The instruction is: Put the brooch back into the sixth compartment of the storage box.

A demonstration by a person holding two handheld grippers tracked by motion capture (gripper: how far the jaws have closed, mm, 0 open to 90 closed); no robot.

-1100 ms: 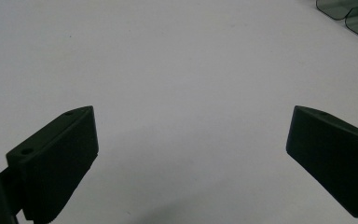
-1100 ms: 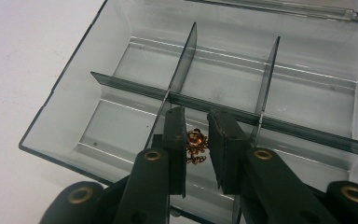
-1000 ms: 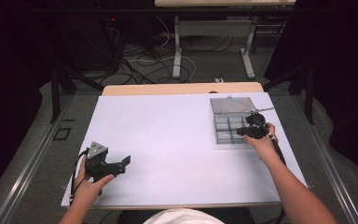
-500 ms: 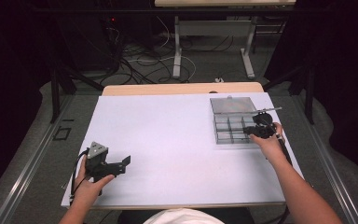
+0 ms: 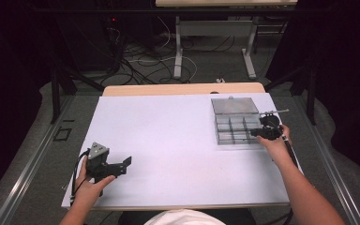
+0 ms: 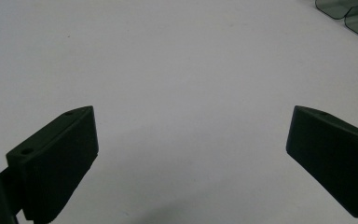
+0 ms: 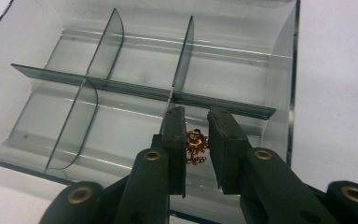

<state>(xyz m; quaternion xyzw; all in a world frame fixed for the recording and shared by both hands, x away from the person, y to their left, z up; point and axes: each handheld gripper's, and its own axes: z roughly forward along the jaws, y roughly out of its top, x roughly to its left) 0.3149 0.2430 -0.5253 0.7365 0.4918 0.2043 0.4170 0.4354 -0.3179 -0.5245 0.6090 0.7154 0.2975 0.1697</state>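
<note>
A clear plastic compartment box (image 5: 234, 125) with its lid (image 5: 234, 105) laid open behind it stands at the table's right. My right gripper (image 5: 257, 133) hovers over the box's right side. In the right gripper view its jaws (image 7: 196, 116) stand close together, shut on a small gold trinket (image 7: 196, 140) above the nearest right-hand compartment (image 7: 242, 135). My left gripper (image 5: 127, 162) rests low at the table's front left, held in a hand. Its jaws (image 6: 191, 126) are wide open, with bare white tabletop between them.
The white tabletop (image 5: 168, 140) stretches wide between the two hands. The box's compartments (image 7: 121, 70) look bare inside. Beyond the table's far edge lie cables and desk legs (image 5: 178, 47) on the floor.
My right gripper has shifted slightly to the right over the box, still shut on the trinket. The left hand has kept still.
</note>
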